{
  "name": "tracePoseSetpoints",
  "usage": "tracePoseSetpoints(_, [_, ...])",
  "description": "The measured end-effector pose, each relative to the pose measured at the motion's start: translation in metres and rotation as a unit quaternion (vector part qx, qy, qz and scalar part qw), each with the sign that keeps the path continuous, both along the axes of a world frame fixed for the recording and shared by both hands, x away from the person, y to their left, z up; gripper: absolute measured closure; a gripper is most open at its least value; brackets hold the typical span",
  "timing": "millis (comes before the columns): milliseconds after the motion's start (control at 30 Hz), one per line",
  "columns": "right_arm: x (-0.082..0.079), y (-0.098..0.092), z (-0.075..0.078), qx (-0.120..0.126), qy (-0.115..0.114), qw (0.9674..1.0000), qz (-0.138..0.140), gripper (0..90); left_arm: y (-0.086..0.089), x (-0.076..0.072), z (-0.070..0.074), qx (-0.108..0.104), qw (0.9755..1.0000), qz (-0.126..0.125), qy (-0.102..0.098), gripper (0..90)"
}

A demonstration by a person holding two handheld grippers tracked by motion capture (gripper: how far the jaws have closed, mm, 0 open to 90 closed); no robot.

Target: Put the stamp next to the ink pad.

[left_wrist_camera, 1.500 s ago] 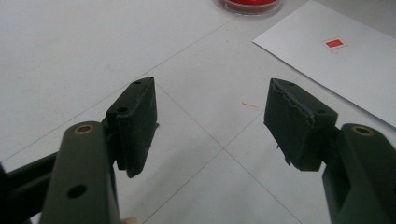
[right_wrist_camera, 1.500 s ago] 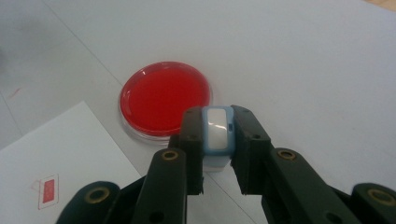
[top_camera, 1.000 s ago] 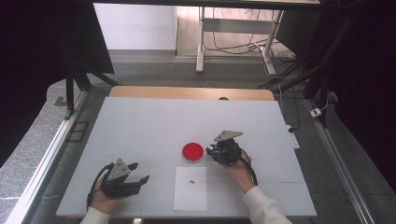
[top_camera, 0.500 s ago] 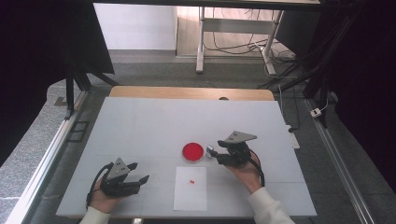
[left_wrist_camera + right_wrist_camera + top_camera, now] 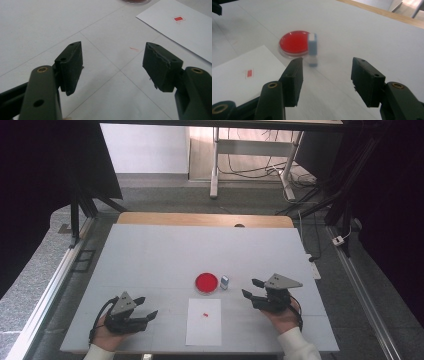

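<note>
A red round dish sits on the white table, with a small blue-and-white upright block standing just to its right. In the right gripper view the block stands in front of the dish, ahead of the jaws and apart from them. My right gripper lies right of the block; its jaws have just been opening, with nothing between them. My left gripper rests at the near left, open and empty. A white sheet bearing a tiny red square lies between the hands.
A wooden strip runs along the table's far edge. Metal frame rails flank the table on both sides. Cables and a stand's legs lie on the floor beyond.
The right gripper opened, let go of the small block beside the dish and drew back to the right. The left gripper has stayed where it was.
</note>
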State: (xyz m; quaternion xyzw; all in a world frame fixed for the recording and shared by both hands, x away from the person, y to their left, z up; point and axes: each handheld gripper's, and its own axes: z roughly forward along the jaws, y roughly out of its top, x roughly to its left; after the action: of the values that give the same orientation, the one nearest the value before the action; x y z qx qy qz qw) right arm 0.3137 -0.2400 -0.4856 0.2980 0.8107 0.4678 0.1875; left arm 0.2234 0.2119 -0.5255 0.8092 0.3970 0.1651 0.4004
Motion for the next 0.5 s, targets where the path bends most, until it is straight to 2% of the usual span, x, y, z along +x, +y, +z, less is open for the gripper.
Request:
tracePoseSetpoints(200, [-0.014,-0.034,-0.009,-0.006,-0.001,0.9997,-0.025,42.5,0.003,-0.002,0.0,-0.002,1.0,0.0,0.0,32.5])
tracePoseSetpoints(367, [-0.025,-0.06,-0.014,0.0,0.006,0.9994,-0.033,42.4,0.005,-0.002,0.0,-0.001,1.0,0.004,-0.001,32.5])
tracePoseSetpoints(500, [-0.031,-0.072,-0.019,-0.009,0.007,0.9994,-0.033,42.4,0.005,-0.002,-0.001,0.0,1.0,0.005,-0.002,32.5])
